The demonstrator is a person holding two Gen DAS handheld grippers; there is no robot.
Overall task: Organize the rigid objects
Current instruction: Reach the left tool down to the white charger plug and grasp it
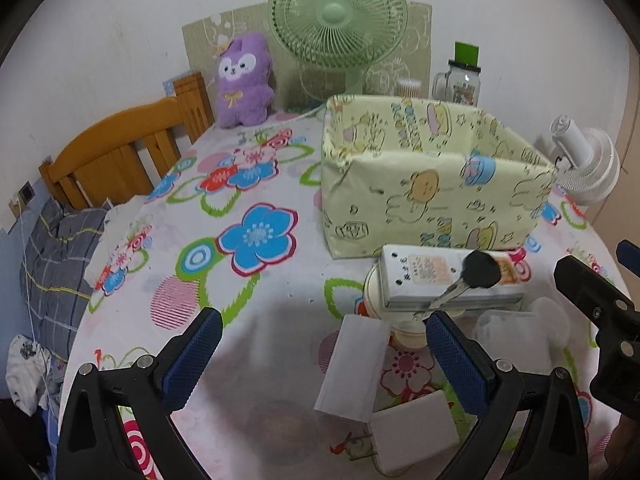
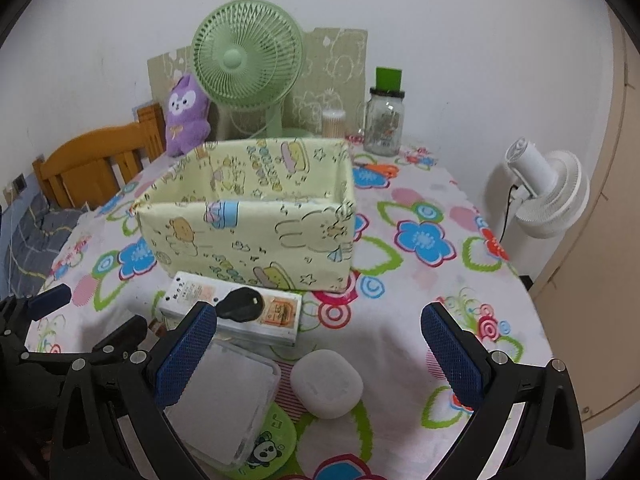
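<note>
White and rounded, the case (image 2: pixel 326 384) lies on the surface squarely between the right gripper's (image 2: pixel 320 340) spread, empty jaws, just below them, so that hand looks nearer to it. Left gripper (image 1: pixel 324 344) jaws are also spread and empty, with a white charger (image 1: pixel 354 368) between them, its long axis running roughly along the fingers. Ahead of both stands the open box (image 2: pixel 248 216).

White wall (image 2: pixel 440 20), wooden headboard (image 1: pixel 116 152), perhaps a bed.
</note>
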